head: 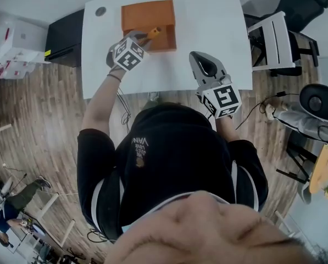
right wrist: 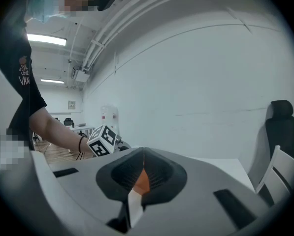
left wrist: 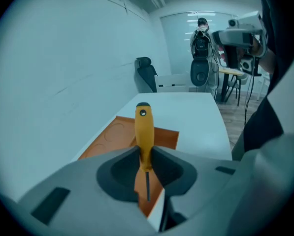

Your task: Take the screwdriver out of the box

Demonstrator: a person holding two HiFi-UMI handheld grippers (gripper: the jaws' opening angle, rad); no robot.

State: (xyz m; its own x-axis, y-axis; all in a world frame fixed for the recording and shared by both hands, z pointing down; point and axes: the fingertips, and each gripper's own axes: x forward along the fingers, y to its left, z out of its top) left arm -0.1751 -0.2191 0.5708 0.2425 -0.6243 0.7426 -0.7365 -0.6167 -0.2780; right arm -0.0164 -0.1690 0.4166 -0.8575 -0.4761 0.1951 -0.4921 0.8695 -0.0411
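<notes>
- Left gripper (left wrist: 146, 157): clamped on screwdriver (left wrist: 143, 129) at handle neck, over orange box (left wrist: 105, 141).
- Box sits at 12 o'clock on white table (head: 207, 21). In head view, handle tip points to 2 o'clock.
- Right gripper (right wrist: 143, 173): jaws pressed together, empty, at 5 o'clock from box.
- Screwdriver: likely light, rigid. Yellow plastic handle round, smooth, possibly slippery. Shaft thin, dark metal.
- Preferred hold: handle, not shaft.
- Box: flat walls, matte.

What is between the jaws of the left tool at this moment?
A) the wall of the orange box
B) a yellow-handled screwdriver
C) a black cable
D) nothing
B: the left gripper view shows the left tool shut on the yellow-handled screwdriver, above the orange open box.
</notes>
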